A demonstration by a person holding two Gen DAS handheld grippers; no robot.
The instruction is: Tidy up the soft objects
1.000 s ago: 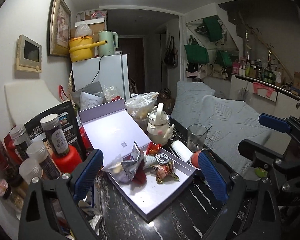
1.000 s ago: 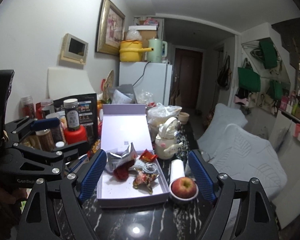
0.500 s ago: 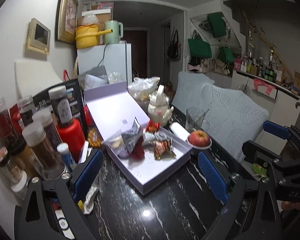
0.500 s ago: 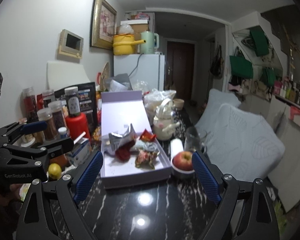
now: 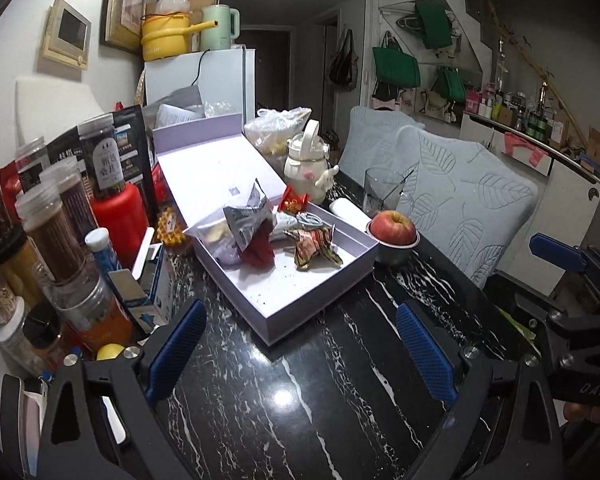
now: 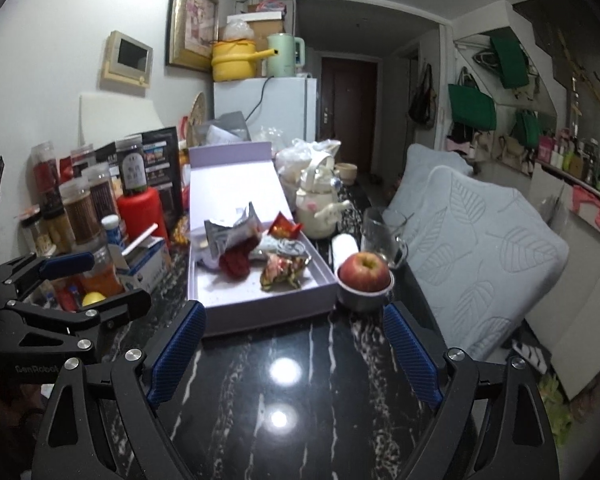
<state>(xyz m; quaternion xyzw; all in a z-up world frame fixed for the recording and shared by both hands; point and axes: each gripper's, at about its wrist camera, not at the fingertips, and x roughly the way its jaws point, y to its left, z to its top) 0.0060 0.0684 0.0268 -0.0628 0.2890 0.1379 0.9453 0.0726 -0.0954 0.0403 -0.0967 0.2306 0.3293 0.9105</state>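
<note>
Seen over a black marble-patterned tabletop (image 5: 300, 400): left gripper (image 5: 300, 352), blue pads spread wide with nothing between them, poised above bare stone. Right gripper (image 6: 296, 356) likewise, jaws well apart and empty, hovering over the same glossy surface. Each tool visible in the other's view, the right one at the left gripper's far right edge, the left one low at the right gripper's left edge.

Straight ahead of both grippers, beyond the fingertips and not touching them: a shallow lilac box (image 5: 300, 300), lid (image 5: 216, 168) thrown back away from the tools. Inside, toward the far end, a loose heap of soft items: a crumpled silver foil pouch (image 5: 246, 216), a dark red knitted piece (image 5: 258, 250) just under it, a crinkled patterned wrapper (image 5: 314, 246) on the side nearer the right gripper, a small red packet (image 5: 294, 200) and a coil of white cable (image 5: 310, 219) behind. Near end of the box floor bare apart from crumbs.

Just beyond the right gripper's right fingertip: an apple (image 6: 364, 270) in a small metal bowl (image 6: 362, 300), beside the box. Farther off, a glass mug (image 5: 382, 192) and a white teapot (image 5: 308, 160). Off the left gripper's left side, a crowd of spice jars (image 5: 56, 216) and a red bottle (image 5: 118, 216).
</note>
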